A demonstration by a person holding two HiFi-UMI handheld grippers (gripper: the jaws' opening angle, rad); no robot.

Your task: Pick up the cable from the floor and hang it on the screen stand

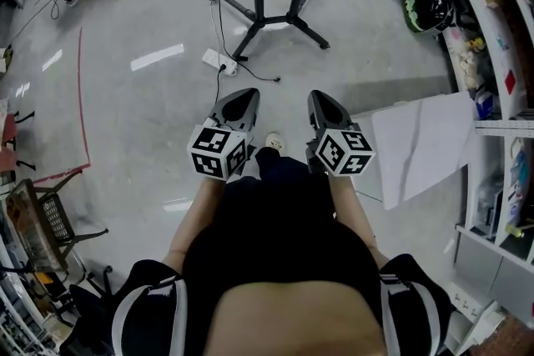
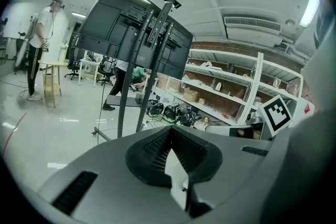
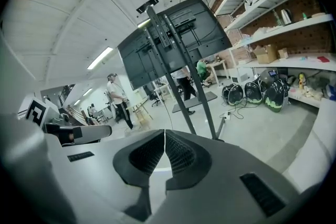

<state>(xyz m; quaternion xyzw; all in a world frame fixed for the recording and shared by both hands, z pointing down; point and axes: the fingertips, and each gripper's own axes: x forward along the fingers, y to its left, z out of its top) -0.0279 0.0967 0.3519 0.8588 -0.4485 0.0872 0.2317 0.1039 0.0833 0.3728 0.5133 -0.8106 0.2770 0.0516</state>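
Black cable (image 1: 218, 12) lies ahead of left gripper (image 1: 251, 94) and right gripper (image 1: 316, 96); jaws clenched, empty.

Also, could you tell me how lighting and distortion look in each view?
Head view: bright glare streaks on the floor. Left gripper view: fisheye bows the shelves; corners go black. Right gripper view: same bowing; the screen shows dark against the bright ceiling.
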